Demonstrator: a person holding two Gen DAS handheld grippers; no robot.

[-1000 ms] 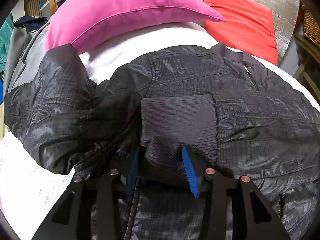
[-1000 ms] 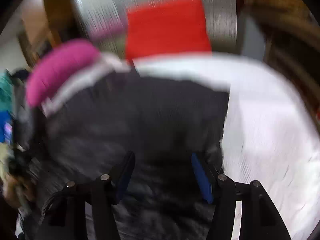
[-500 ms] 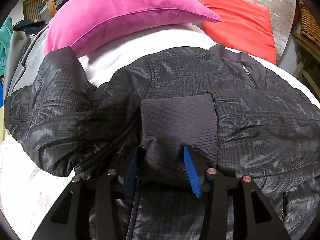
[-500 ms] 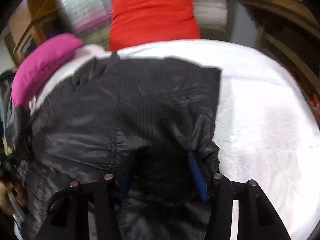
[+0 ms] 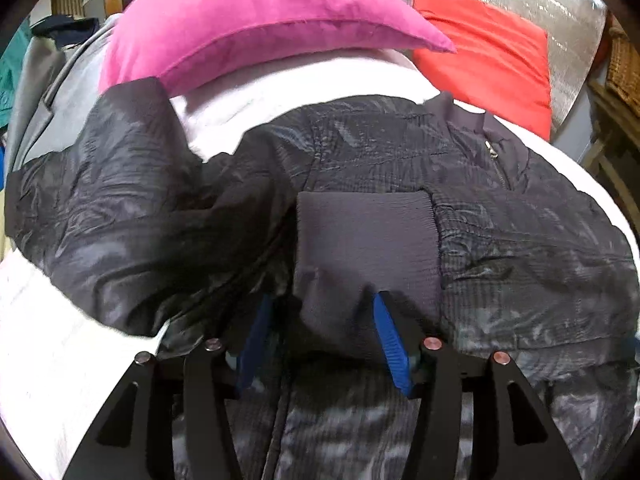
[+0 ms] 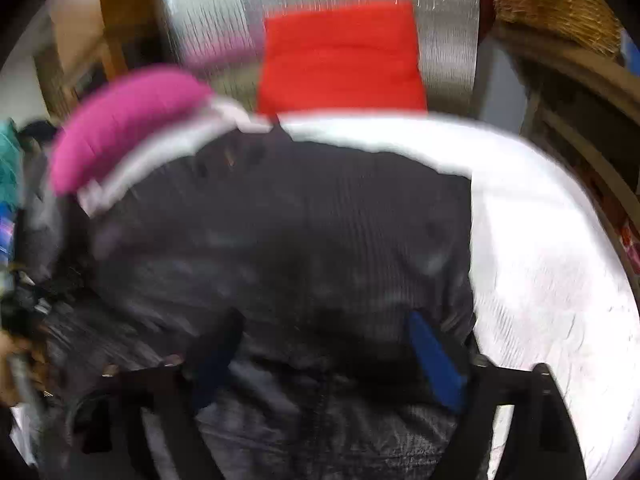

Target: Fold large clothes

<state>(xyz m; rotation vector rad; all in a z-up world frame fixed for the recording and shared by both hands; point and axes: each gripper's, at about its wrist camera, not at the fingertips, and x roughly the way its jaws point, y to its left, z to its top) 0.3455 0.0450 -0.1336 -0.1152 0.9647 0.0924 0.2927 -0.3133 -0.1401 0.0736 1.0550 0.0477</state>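
Black quilted nylon jacket (image 5: 520,216) spread on the white-covered bed (image 5: 288,92), ribbed knit cuff (image 5: 366,240) folded onto its chest. Left tongs (image 5: 320,344) opening around the cuff; right tongs (image 6: 328,356) opening, released over the hem. Sleeve fold ending; next, regrasp the hem.

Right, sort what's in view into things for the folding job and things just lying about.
For the job: black jacket, its ribbed cuff, left gripper, right gripper, both opening.

Lying about: pink pillow, red pillow, wicker basket, white bedcover.
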